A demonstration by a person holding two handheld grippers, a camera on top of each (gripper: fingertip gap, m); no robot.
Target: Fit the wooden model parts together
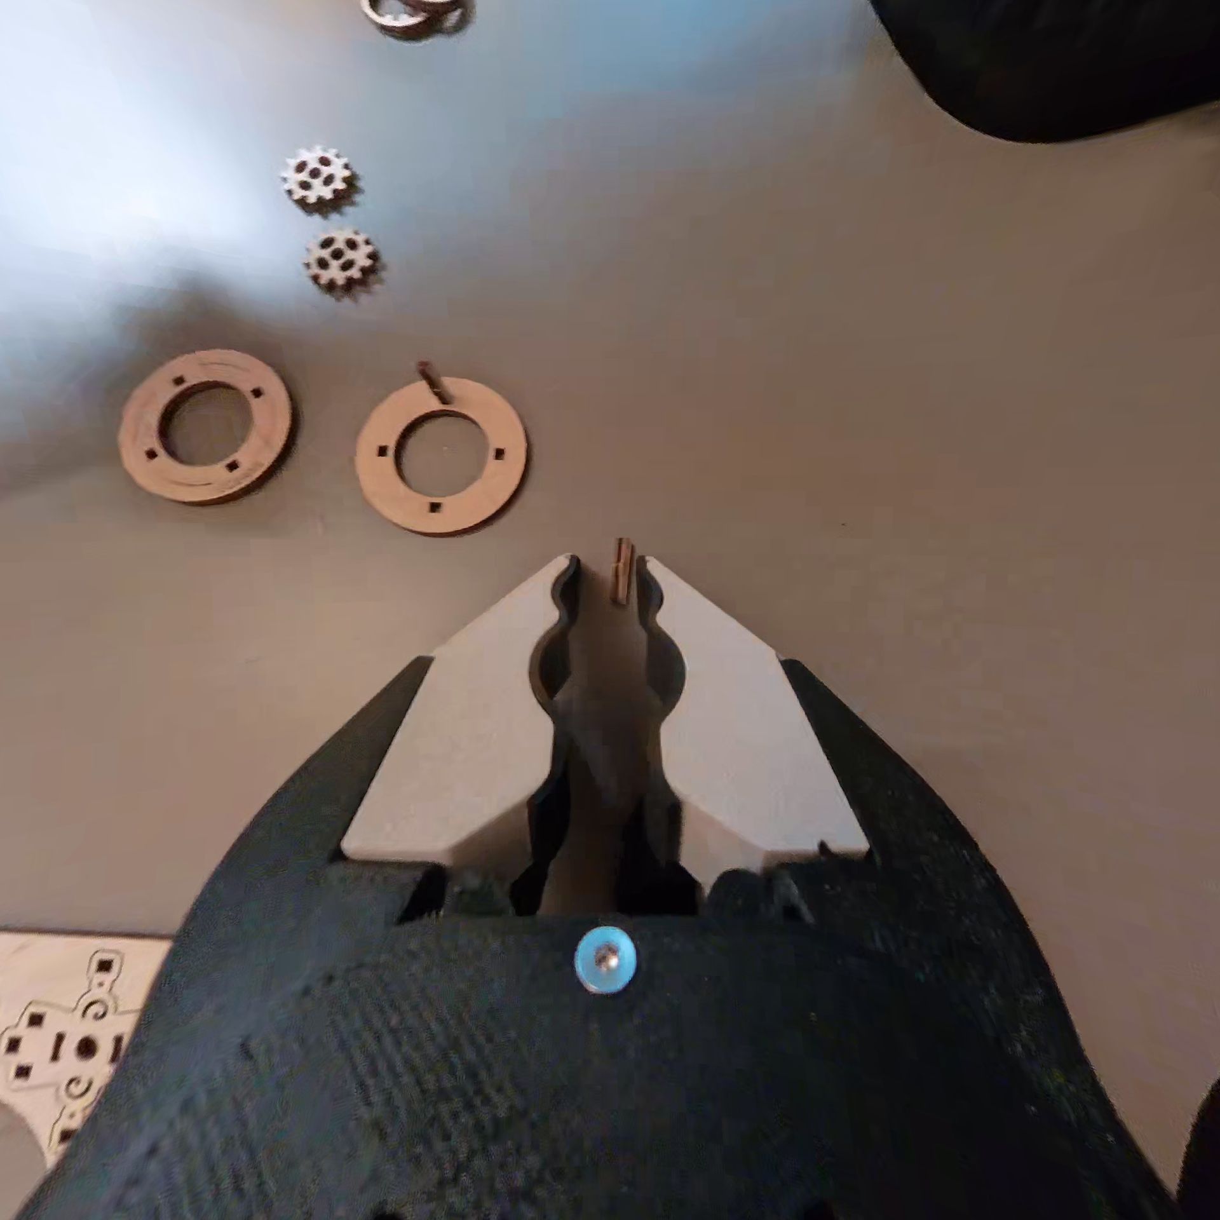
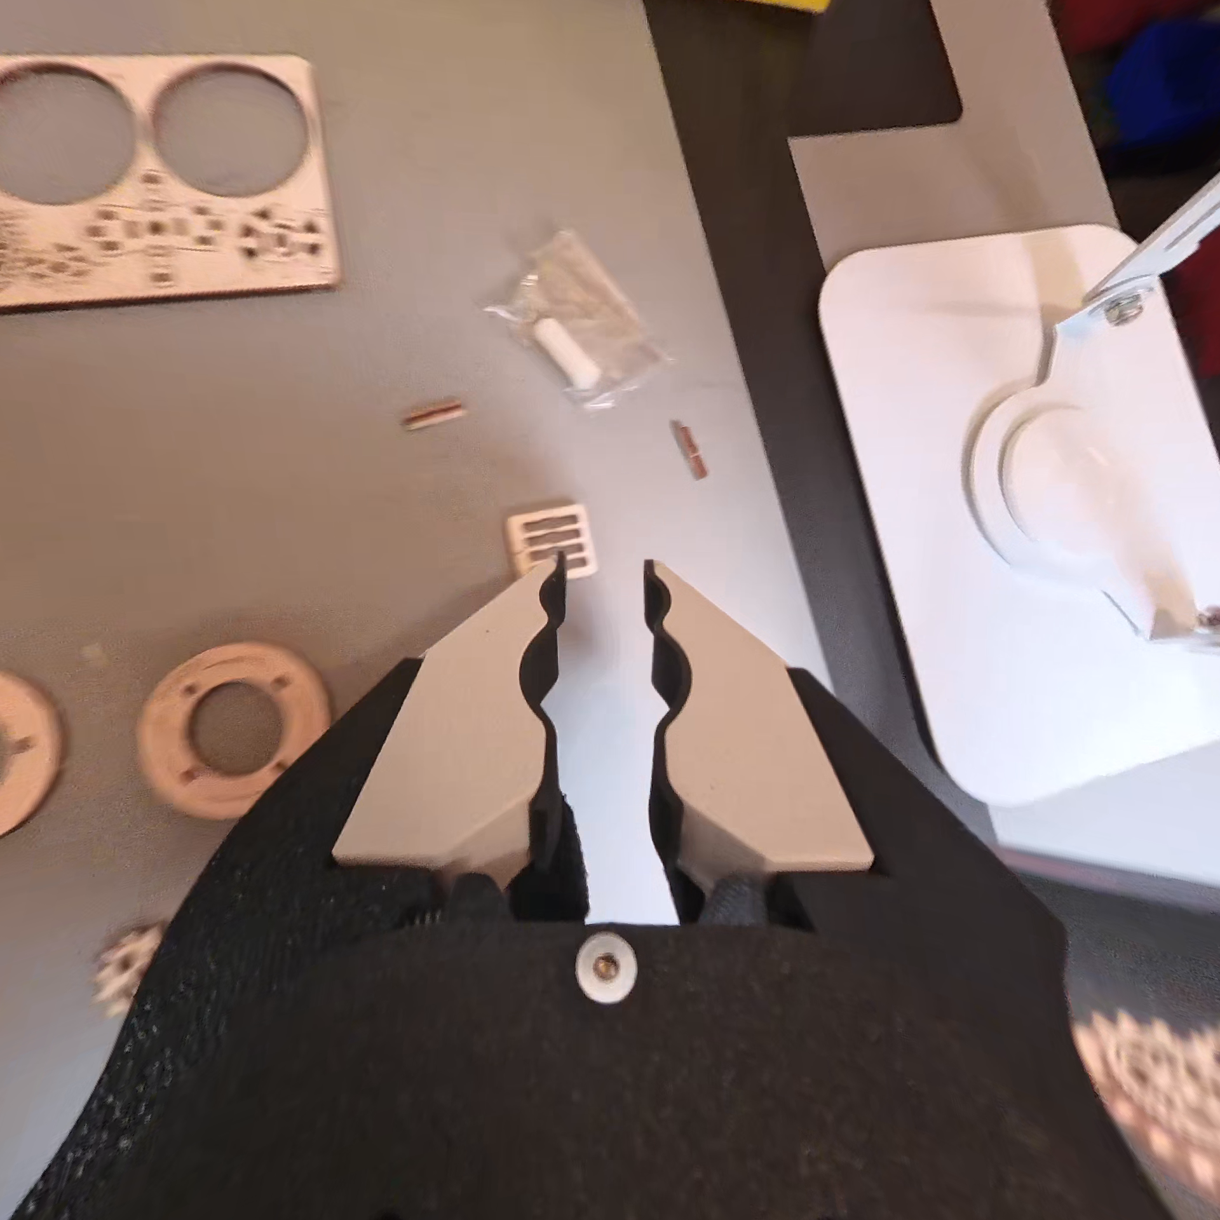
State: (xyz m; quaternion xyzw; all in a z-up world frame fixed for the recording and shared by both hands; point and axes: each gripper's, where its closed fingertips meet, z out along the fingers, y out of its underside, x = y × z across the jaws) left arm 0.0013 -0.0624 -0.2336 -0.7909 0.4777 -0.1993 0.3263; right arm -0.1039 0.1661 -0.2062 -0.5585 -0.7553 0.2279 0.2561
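Left tool (image 1: pixel 610 561): fingers slightly parted, narrow gap, pointing forward and down. Right tool (image 2: pixel 604 564): fingers parted wider, nothing between, angled downward.

A grey table top (image 1: pixel 858 396) fills the left wrist view, with bright bluish light glaring across its far left corner. In the right wrist view a dark strip (image 2: pixel 739 218) runs along the grey surface, and beyond it stands a white lamp base (image 2: pixel 937 528) with a white metal arm (image 2: pixel 1162 244) bolted on
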